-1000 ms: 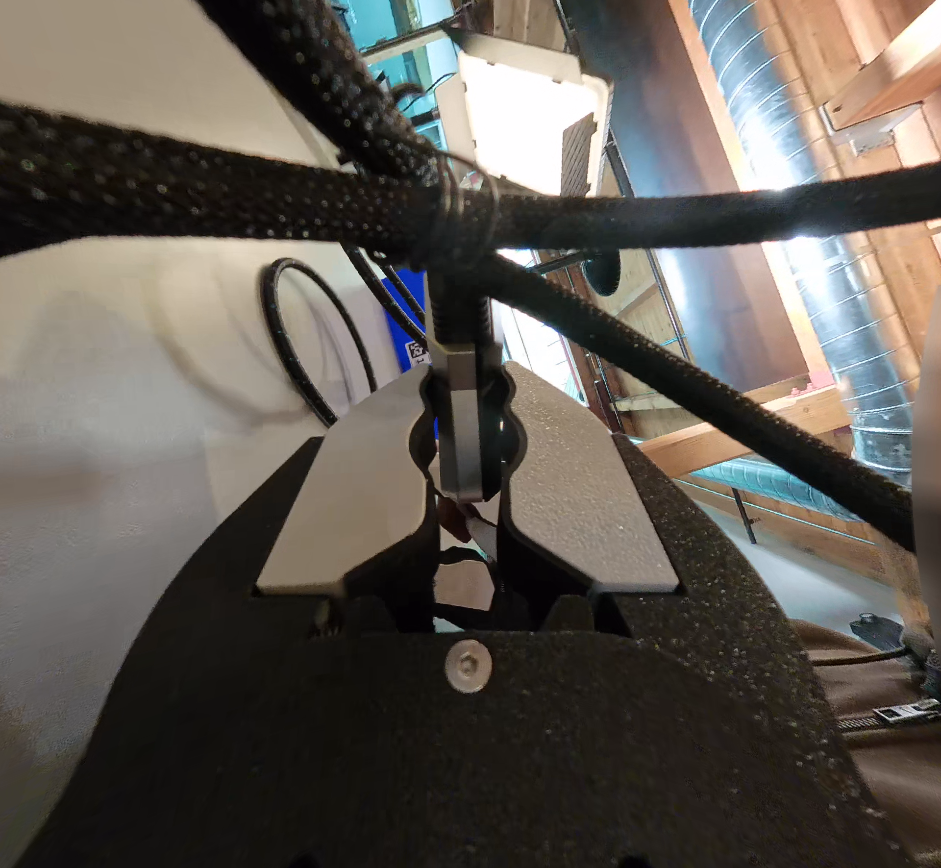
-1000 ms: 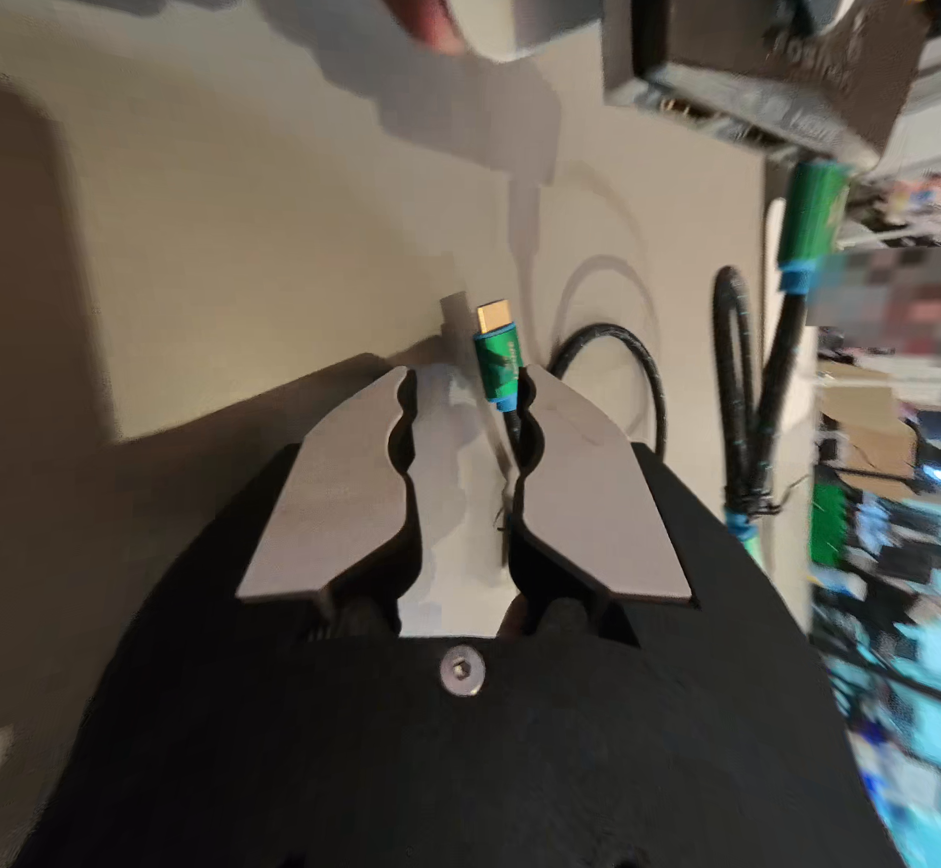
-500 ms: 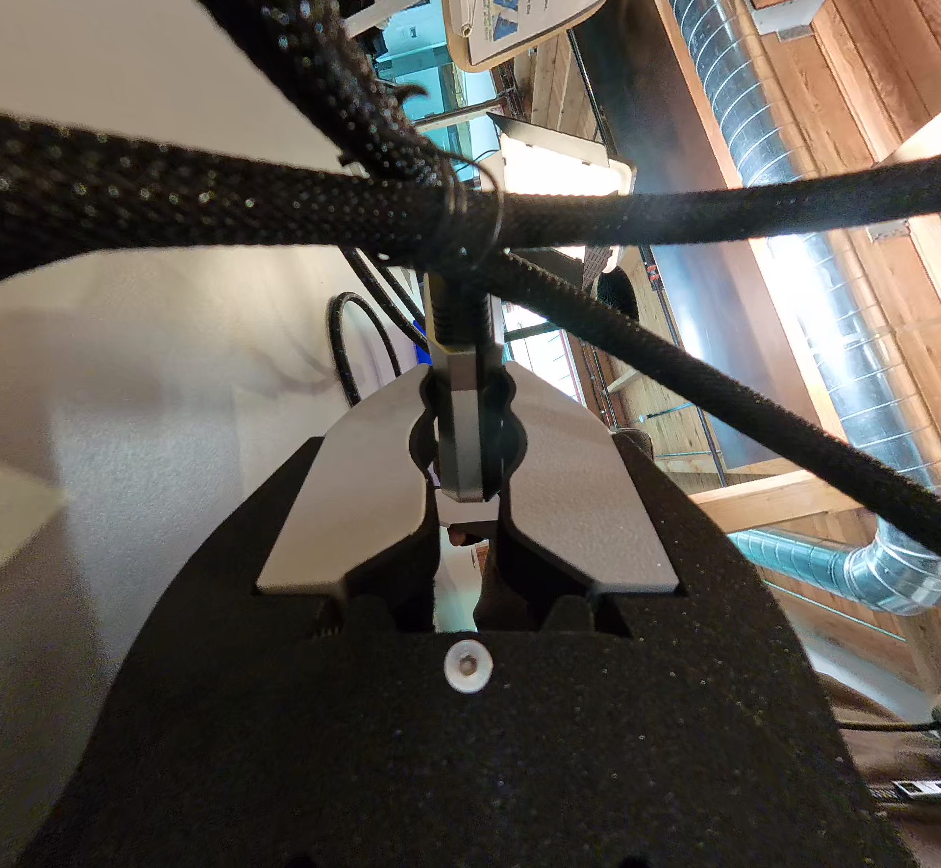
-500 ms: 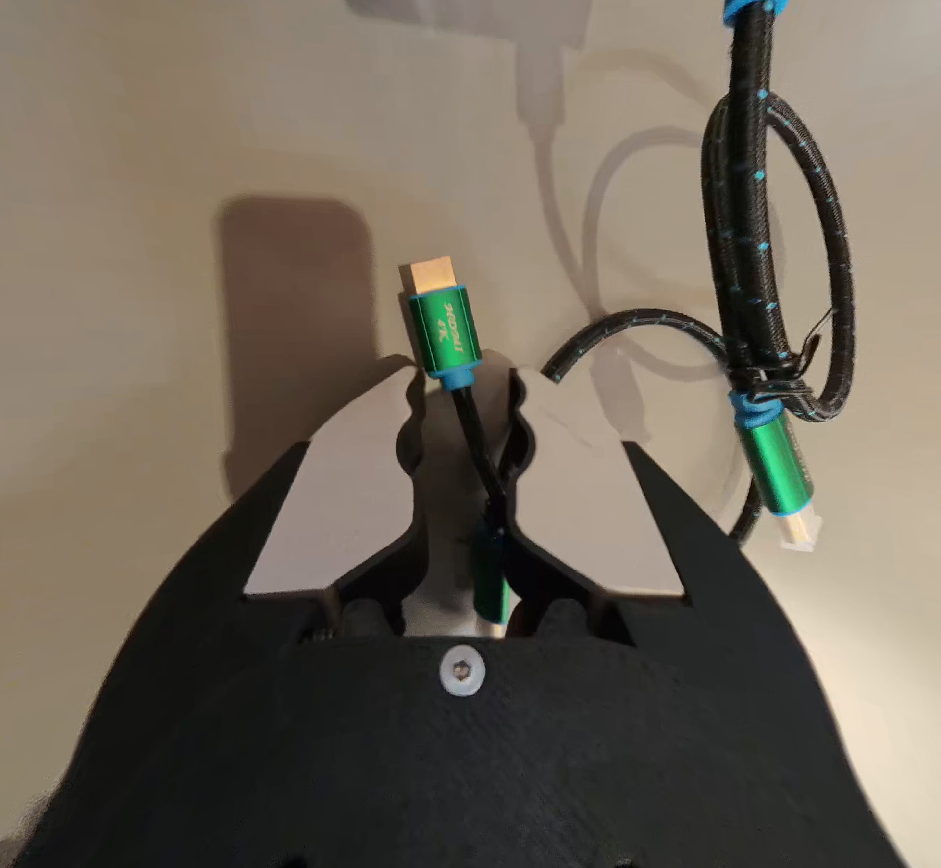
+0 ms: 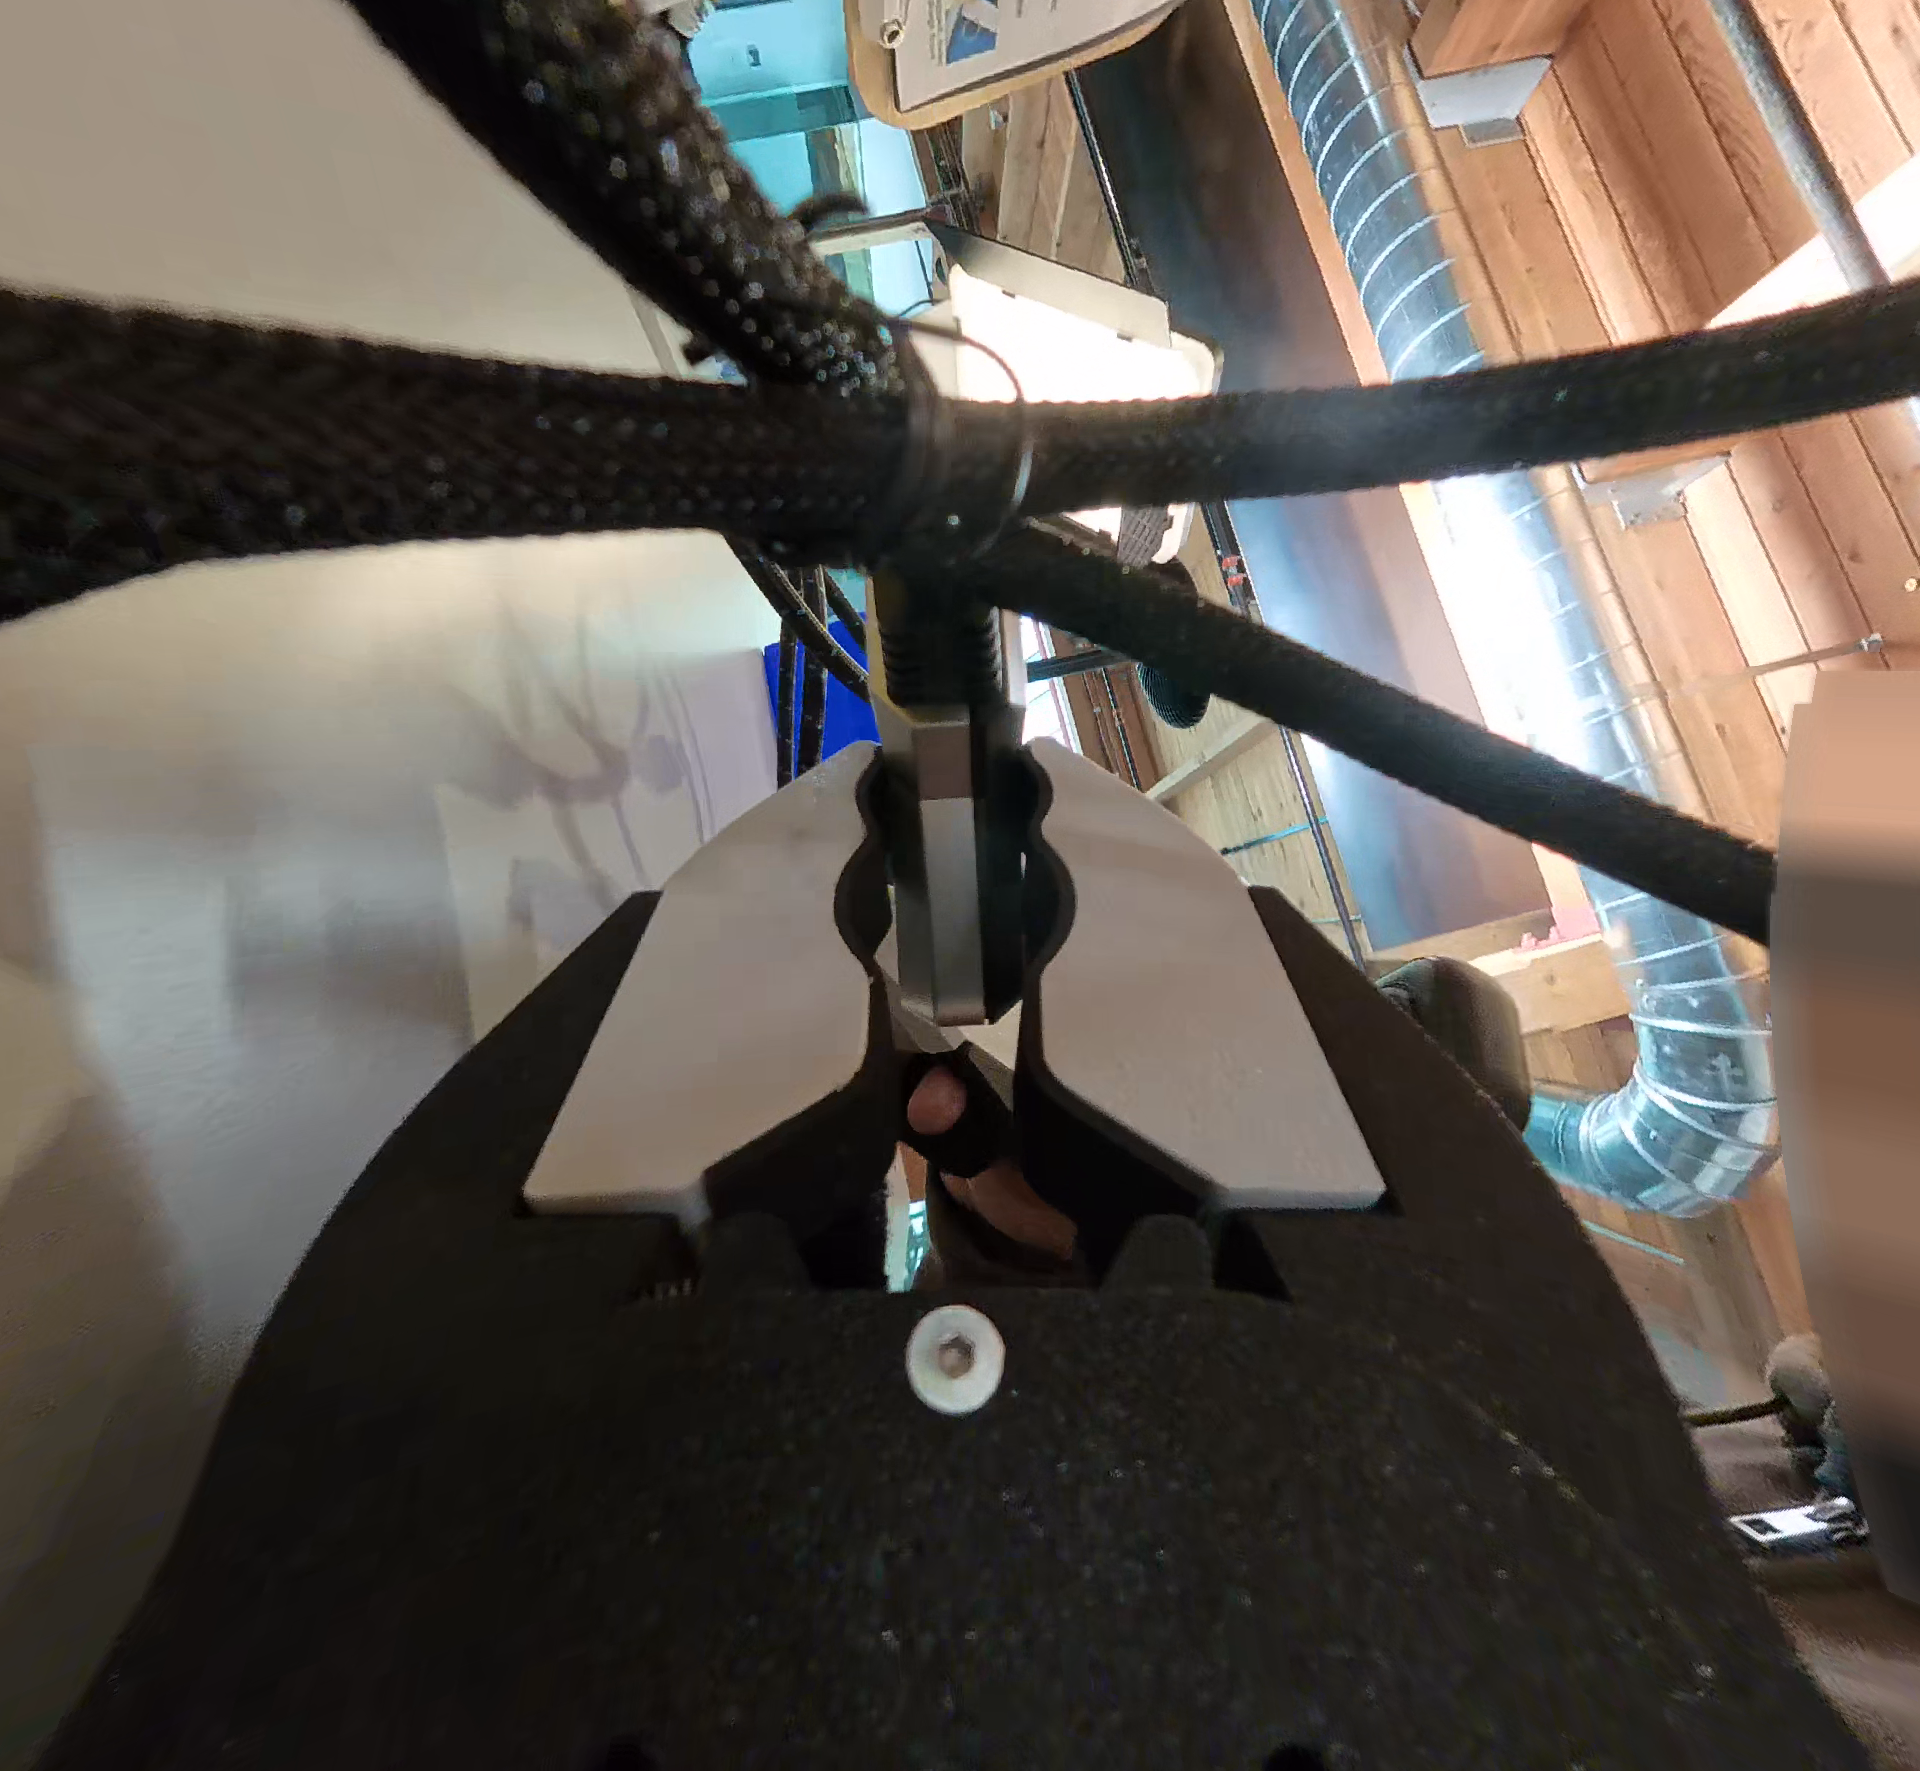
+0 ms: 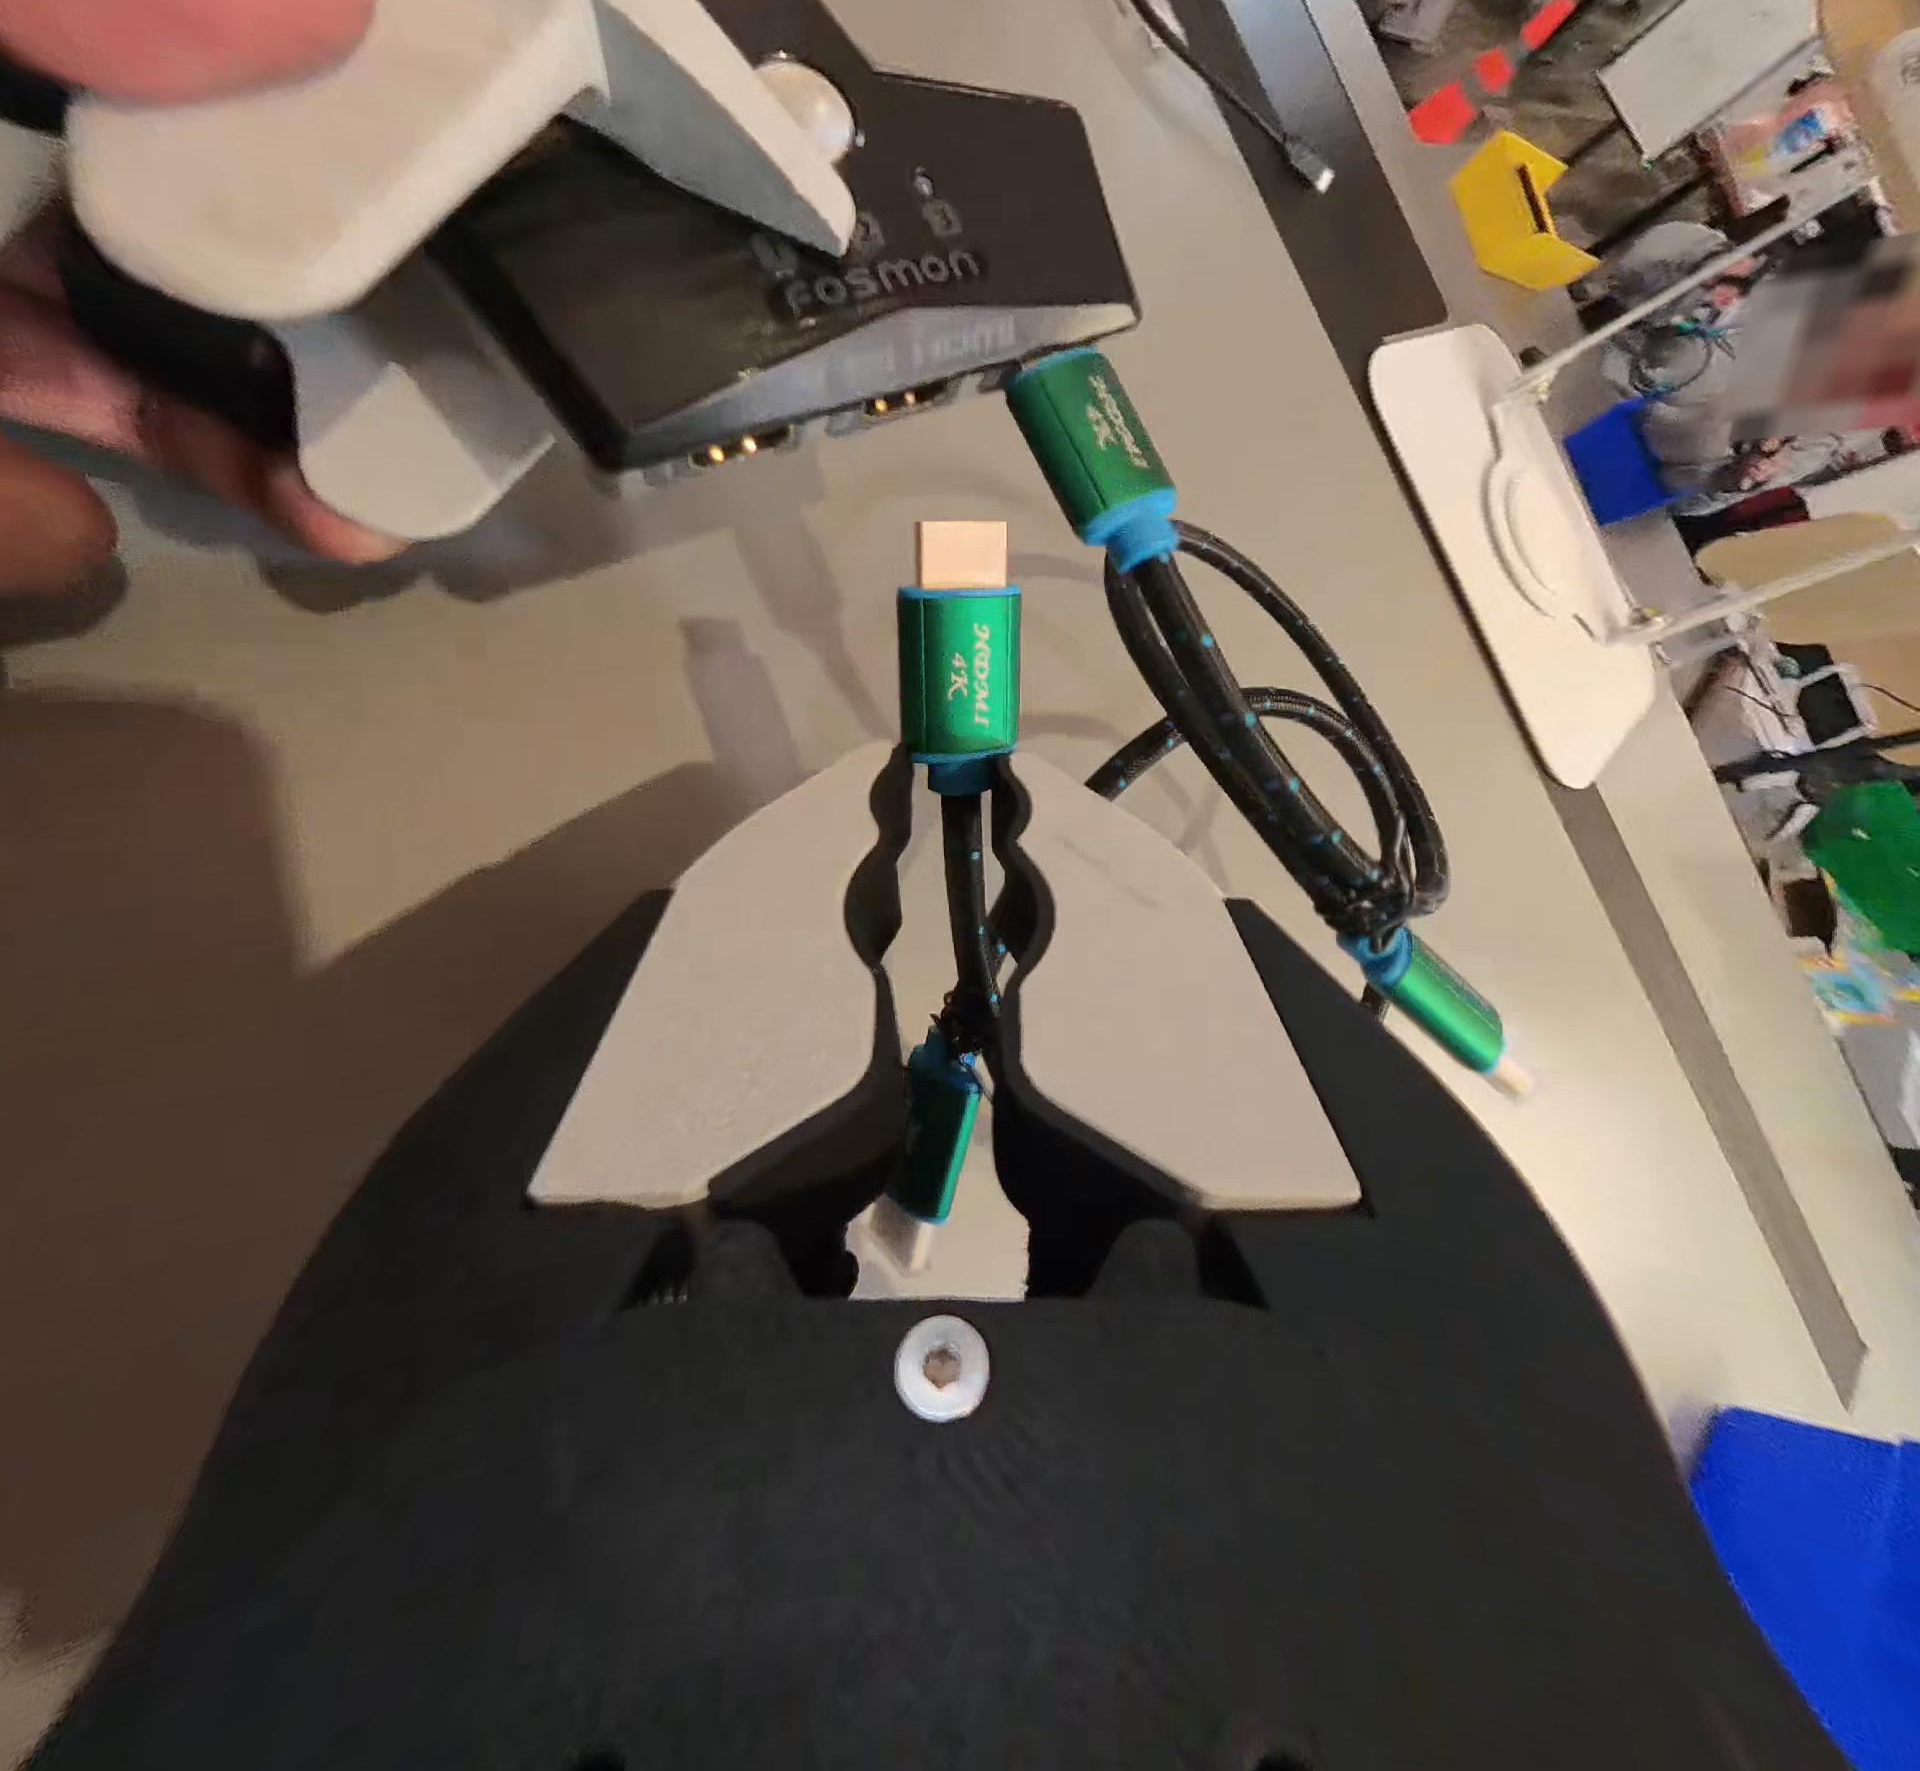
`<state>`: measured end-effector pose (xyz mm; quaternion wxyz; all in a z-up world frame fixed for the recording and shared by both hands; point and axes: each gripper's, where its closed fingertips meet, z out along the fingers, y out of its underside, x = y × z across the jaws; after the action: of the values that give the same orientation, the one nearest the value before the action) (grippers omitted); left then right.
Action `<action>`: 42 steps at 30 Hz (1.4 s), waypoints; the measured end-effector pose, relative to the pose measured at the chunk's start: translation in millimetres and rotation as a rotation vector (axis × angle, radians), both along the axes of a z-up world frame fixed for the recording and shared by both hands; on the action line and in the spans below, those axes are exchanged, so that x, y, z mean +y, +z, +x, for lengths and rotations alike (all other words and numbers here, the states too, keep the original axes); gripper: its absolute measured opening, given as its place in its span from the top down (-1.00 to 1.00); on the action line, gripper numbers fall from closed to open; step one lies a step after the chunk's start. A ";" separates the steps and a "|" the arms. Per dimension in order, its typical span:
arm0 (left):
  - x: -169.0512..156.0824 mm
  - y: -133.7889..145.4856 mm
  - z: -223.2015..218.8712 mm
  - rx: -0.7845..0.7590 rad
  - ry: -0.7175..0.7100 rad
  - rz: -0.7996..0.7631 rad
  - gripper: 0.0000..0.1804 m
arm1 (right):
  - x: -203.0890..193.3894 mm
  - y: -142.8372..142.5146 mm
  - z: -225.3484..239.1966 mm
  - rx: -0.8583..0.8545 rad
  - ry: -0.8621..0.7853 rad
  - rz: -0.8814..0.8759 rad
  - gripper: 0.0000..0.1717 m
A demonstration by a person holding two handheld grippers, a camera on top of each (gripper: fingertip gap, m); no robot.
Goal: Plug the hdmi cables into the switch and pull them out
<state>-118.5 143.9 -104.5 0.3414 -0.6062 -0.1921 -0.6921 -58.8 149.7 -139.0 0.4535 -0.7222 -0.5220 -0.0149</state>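
The right claw (image 6: 954, 791) is closed on a black braided cable with blue flecks (image 6: 971, 890), just behind its green metal plug with blue collars and a gold tip (image 6: 956, 672). Both grey fingers (image 6: 1132, 973) press the cable from either side, and the plug stands clear of the fingertips, pointing away from the camera. A second green plug of the same bundle (image 6: 940, 1150) hangs down between the finger roots.

Beyond the gold tip is a black rectangular switch box with a silver round button (image 6: 727, 267), held above the pale desk (image 6: 468, 682) with a row of gold-lined ports facing the plug. A matching green plug (image 6: 1091, 454) already sits in the port at the box's right end; its cable drops in a tied loop (image 6: 1299, 765) ending in a further green plug (image 6: 1444, 1004).

The left claw (image 5: 954, 765) is narrow and clamped on the thin edge of a dark grey flat body (image 5: 940, 880); the right wrist view shows its white fingers (image 6: 727, 132) across the switch box. Thick black braided cables (image 5: 416, 464), bound together by a wire tie, cross close in front of the left wrist camera.

Near the desk's right edge lie a white tray (image 6: 1496, 558) and a yellow block (image 6: 1517, 209).
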 end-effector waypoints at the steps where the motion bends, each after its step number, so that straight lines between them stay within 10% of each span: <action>1: -0.1 1.5 3.0 0.014 -0.008 0.016 0.77 | 0.5 0.5 -0.2 -0.009 -0.014 0.010 0.84; 28: -8.9 2.6 19.8 0.541 -0.109 0.253 0.77 | -7.7 3.6 2.6 -0.310 0.017 0.172 0.89; 42: -21.7 -8.2 11.3 0.377 -0.370 0.100 0.77 | -21.3 0.3 -8.4 -0.313 0.224 0.215 0.90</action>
<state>-107.2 122.2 -112.7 0.2685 -0.7314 0.0235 -0.6264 -67.2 128.4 -138.8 0.4400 -0.5962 -0.6584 -0.1322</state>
